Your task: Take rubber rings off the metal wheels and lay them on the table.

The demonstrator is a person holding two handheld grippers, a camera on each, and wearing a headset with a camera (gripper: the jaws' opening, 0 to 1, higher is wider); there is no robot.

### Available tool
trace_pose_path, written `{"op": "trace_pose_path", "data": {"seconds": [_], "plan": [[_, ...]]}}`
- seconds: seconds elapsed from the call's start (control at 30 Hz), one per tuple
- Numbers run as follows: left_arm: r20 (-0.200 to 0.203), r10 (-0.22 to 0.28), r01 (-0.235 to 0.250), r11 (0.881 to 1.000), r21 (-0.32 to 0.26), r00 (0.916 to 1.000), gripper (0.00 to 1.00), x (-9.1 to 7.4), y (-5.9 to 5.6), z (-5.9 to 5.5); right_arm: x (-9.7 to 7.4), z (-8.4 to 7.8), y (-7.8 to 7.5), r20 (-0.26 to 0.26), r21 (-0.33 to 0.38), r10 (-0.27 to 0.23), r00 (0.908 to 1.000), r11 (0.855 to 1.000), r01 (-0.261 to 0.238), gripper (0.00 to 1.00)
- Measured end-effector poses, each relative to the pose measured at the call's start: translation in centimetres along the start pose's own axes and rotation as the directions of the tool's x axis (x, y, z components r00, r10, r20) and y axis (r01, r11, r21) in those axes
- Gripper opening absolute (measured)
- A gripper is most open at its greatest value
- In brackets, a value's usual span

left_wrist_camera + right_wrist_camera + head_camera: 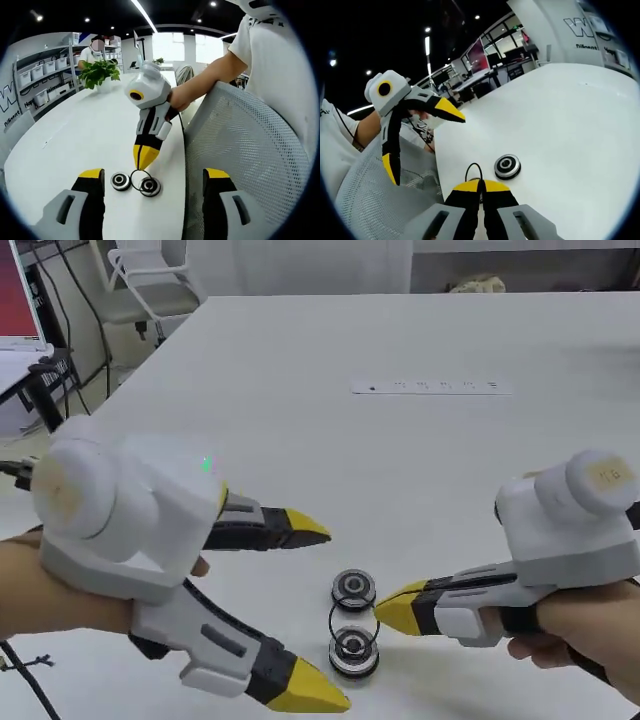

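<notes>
Two metal wheels lie near the front edge of the white table (400, 470), one (353, 588) farther and one (353, 651) nearer. A thin black rubber ring (352, 620) loops between them. My right gripper (385, 612) is shut with its yellow tip pinching that ring's right side. In the right gripper view the ring (473, 170) rises from the closed tips (480, 184) beside one wheel (507, 166). My left gripper (315, 610) stands wide open just left of the wheels, holding nothing. The left gripper view shows both wheels (120, 181) (150, 186) and the ring (139, 174) under the right gripper (145, 159).
A flush socket strip (430, 387) sits mid-table. A white chair (150, 280) stands at the far left corner. A mesh chair back (240, 150) is close by the table's near edge. A potted plant (97, 72) stands at the far end.
</notes>
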State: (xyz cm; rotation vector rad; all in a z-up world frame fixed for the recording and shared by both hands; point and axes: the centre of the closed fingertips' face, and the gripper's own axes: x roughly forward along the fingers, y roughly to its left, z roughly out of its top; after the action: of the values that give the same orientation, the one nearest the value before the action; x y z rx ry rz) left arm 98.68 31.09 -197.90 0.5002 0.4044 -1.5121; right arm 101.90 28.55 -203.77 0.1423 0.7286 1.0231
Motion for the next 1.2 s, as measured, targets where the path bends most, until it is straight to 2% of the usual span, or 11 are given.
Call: {"op": "trace_pose_path", "data": {"seconds": [0.2, 0.3, 0.4, 0.53, 0.67, 0.73, 0.77, 0.83, 0.93, 1.03, 1.2], "plan": [[-0.012, 0.102, -0.102, 0.995, -0.009, 0.9947, 0.85, -3.6, 0.5, -0.3, -0.4, 0.9, 0.1, 0.025, -0.011, -0.004, 0.9997, 1.000, 0.004, 0.00], [0.003, 0.166, -0.166, 0.986, -0.033, 0.9861, 0.88, -5.3, 0.9, -0.6, -0.7, 1.3, 0.3, 0.039, -0.014, -0.006, 0.9992, 1.000, 0.006, 0.00], [0.007, 0.219, -0.218, 0.974, -0.069, 0.9757, 0.89, -7.0, 0.9, -1.3, -0.9, 1.9, 0.4, 0.055, -0.015, -0.009, 0.9985, 1.000, 0.009, 0.00], [0.010, 0.301, -0.298, 0.947, -0.120, 0.9536, 0.91, -8.7, 1.3, -2.5, -1.2, 3.2, 1.2, 0.098, 0.003, 0.010, 0.9952, 1.000, -0.010, 0.00], [0.005, 0.348, -0.342, 0.924, -0.169, 0.9377, 0.91, -9.3, 1.2, -3.7, -1.4, 4.4, 2.1, 0.134, -0.016, 0.017, 0.9909, 1.000, -0.015, 0.00], [0.007, 0.360, -0.351, 0.915, -0.200, 0.9330, 0.90, -9.1, 1.0, -4.4, -1.5, 4.9, 2.5, 0.150, -0.020, 0.027, 0.9884, 1.000, -0.024, 0.00], [0.003, 0.359, -0.350, 0.911, -0.218, 0.9334, 0.90, -8.9, 0.8, -4.8, -1.4, 5.2, 2.8, 0.155, -0.022, 0.034, 0.9873, 0.999, -0.031, 0.00], [-0.024, 0.346, -0.343, 0.912, -0.226, 0.9378, 0.88, -8.4, 0.4, -5.6, -1.3, 5.4, 3.1, 0.158, -0.023, 0.044, 0.9865, 0.999, -0.041, 0.00], [-0.058, 0.307, -0.312, 0.927, -0.209, 0.9500, 0.89, -7.5, -0.6, -6.6, -0.5, 5.2, 3.3, 0.126, -0.026, 0.055, 0.9906, 0.998, -0.052, 0.00], [-0.060, 0.303, -0.309, 0.925, -0.223, 0.9511, 0.89, -7.3, -0.6, -6.7, 0.2, 4.8, 3.7, 0.084, -0.048, 0.065, 0.9943, 0.997, -0.061, 0.00], [-0.033, 0.318, -0.316, 0.914, -0.254, 0.9474, 0.89, -7.5, -0.3, -6.4, 1.5, 5.0, 4.2, 0.040, -0.072, 0.088, 0.9953, 0.994, -0.085, 0.00]]}}
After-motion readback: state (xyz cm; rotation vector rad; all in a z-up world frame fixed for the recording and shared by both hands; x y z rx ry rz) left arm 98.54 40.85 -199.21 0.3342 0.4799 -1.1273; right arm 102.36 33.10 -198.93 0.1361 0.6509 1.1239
